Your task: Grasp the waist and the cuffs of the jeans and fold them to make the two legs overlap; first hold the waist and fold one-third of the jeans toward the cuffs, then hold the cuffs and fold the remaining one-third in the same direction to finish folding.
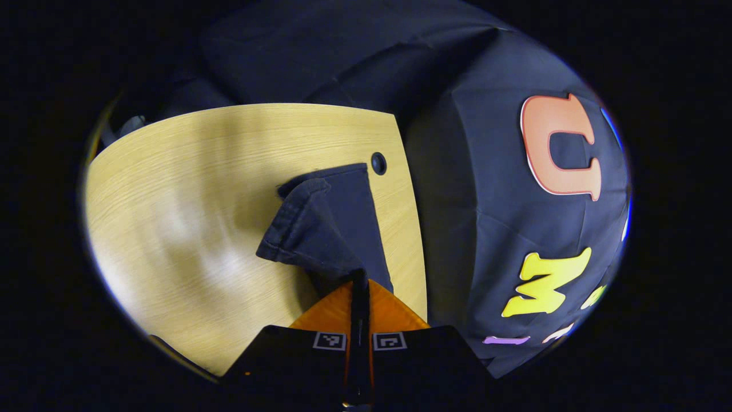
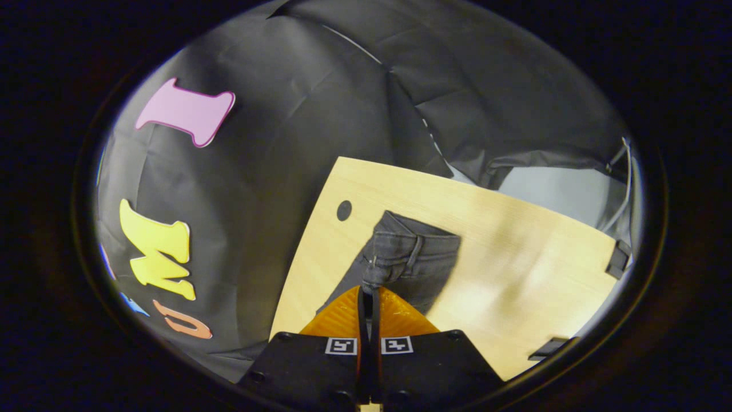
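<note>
Both claws are clamped on the jeans (image 1: 331,223): left claw (image 1: 359,280) at the cuffs, right claw (image 2: 369,292) at the waist, lifted above the bench (image 1: 189,189); thirds folds remain.

The jeans (image 1: 337,223) are lying on the table (image 1: 189,189), near its edge beside the booth wall (image 1: 503,217). A round hole (image 1: 378,163) is sitting in the table just past the jeans, toward that wall. Each tool (image 1: 359,283) (image 2: 369,294) is gripping the jeans' near end.

A pale wooden table (image 1: 189,189) with a round hole (image 1: 378,163) near its edge.
</note>
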A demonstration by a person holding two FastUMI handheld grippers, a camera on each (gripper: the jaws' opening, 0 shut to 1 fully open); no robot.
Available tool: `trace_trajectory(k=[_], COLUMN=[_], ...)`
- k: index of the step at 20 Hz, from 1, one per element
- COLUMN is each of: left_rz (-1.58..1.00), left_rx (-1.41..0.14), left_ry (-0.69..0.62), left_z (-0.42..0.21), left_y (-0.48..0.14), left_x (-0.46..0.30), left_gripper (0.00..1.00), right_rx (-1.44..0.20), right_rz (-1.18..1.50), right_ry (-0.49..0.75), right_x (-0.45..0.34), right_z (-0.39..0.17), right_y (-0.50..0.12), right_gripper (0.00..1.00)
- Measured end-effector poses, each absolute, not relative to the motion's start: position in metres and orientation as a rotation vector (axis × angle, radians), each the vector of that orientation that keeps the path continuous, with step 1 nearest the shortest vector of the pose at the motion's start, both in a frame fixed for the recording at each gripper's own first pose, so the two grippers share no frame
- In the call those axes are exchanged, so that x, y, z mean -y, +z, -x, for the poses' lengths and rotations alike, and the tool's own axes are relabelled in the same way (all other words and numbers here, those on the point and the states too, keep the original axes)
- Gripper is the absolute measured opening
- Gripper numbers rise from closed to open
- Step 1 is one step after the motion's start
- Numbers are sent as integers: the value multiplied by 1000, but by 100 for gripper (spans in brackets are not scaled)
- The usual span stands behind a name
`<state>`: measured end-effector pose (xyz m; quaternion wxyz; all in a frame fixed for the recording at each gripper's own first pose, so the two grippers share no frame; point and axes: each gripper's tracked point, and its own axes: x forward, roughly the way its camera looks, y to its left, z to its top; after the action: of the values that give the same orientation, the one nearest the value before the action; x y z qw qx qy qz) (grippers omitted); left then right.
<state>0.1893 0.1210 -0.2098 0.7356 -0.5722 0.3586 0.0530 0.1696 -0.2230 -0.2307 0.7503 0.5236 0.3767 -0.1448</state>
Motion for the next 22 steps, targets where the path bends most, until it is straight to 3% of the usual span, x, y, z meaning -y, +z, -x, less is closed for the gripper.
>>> trace_trajectory(k=[4,7,15,16,18,20,21,22], left_rz=[1134,1155,1219,1228,1253,1255,1250,1233], left_rx=[-843,-869,-904,-911,-902,-893,-886,-881], left_ry=[55,90,177,198,219,203,184,171], left_z=[-250,-283,-305,-303,-304,-303,-303,-303], left_y=[-231,-256,-307,-311,-314,-308,-301,-294], left_x=[-110,-107,-104,-105,-107,-106,-103,-101], left_gripper=[4,3,4,0,19,29,27,51], right_rx=[-827,-848,-902,-895,-904,-907,-894,-878], right_rz=[-1119,-1088,-1039,-1041,-1043,-1038,-1043,-1035], right_ry=[-306,-305,-326,-321,-309,-286,-258,-244], right_x=[224,222,213,213,210,199,194,191], right_z=[-228,-258,-285,-285,-286,-287,-285,-283], right_y=[-257,-291,-339,-340,-342,-341,-332,-325], right_gripper=[1,1,1,1,10,41,58,74])
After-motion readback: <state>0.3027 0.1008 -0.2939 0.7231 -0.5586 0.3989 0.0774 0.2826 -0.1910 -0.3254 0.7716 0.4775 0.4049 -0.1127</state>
